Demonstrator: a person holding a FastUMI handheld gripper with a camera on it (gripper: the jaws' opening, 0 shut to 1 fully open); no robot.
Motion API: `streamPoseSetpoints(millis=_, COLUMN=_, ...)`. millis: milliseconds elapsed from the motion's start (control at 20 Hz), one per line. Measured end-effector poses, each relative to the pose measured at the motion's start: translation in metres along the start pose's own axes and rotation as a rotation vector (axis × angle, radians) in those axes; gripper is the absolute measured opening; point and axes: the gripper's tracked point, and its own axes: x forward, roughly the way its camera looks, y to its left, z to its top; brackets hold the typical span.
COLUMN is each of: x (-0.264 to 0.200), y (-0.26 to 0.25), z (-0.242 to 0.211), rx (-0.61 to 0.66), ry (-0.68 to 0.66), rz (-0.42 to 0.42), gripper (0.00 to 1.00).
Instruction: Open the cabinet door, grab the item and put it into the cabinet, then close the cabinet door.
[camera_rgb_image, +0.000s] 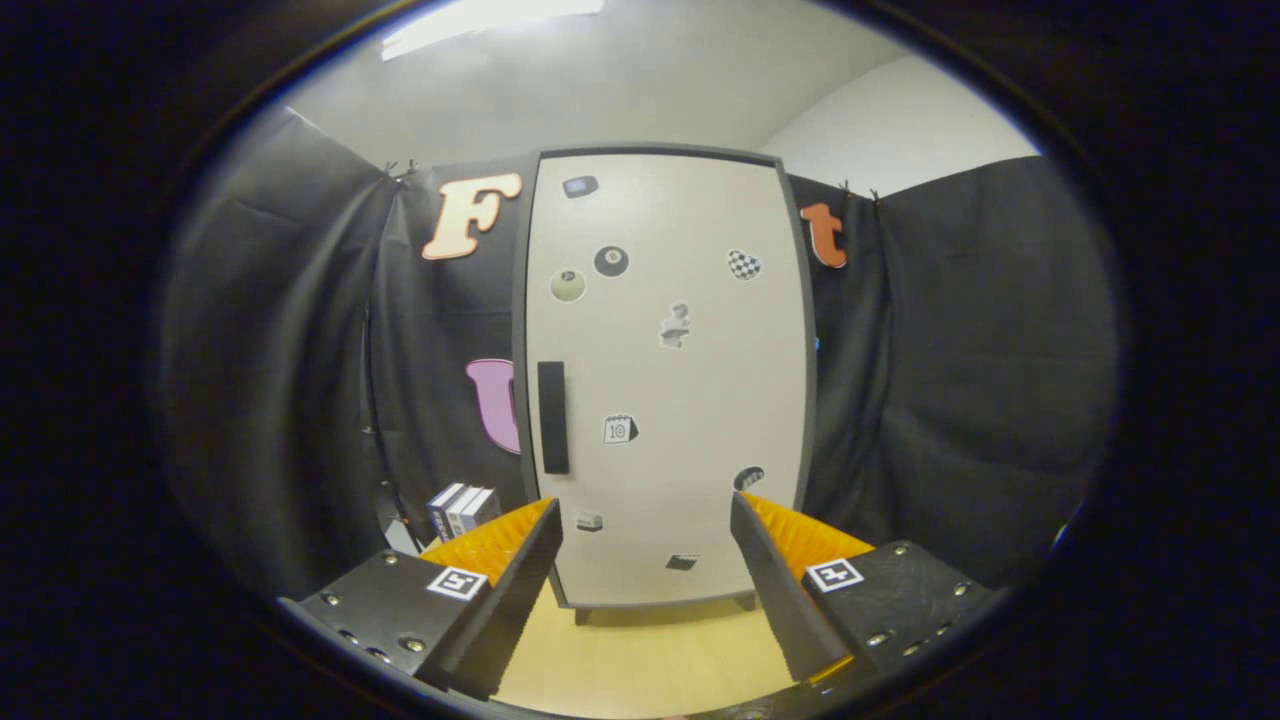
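While its two fingers stand wide apart with nothing between them, the gripper (645, 515) faces a tall cabinet (665, 380) that stands upright straight ahead of it on a pale wooden surface (640, 650). The cabinet door (700, 400) is closed and carries several small stickers. A dark vertical handle (552, 417) sits on the door's left side, just above and beyond the left fingertip, and is not touched. A small stack of boxes (462, 510) stands upright to the left of the cabinet, just beyond the left finger, beside the cabinet's lower corner. Black cloth hangs behind and to both sides of the cabinet.
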Motion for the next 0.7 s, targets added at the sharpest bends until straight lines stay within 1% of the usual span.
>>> streamPoseSetpoints(millis=150, x=-0.025, y=-0.009, z=0.007, rx=0.012, ry=-0.016, rz=-0.026, gripper=1.00)
streamPoseSetpoints(millis=300, x=-0.041, y=-0.020, z=0.010, rx=-0.012, ry=-0.020, rz=-0.052, gripper=1.00)
streamPoseSetpoints(millis=550, x=-0.051, y=-0.028, z=0.006, rx=-0.040, ry=-0.015, rz=-0.077, gripper=1.00)
streamPoseSetpoints(millis=700, x=-0.051, y=-0.027, z=0.006, rx=-0.047, ry=-0.013, rz=-0.076, gripper=1.00)
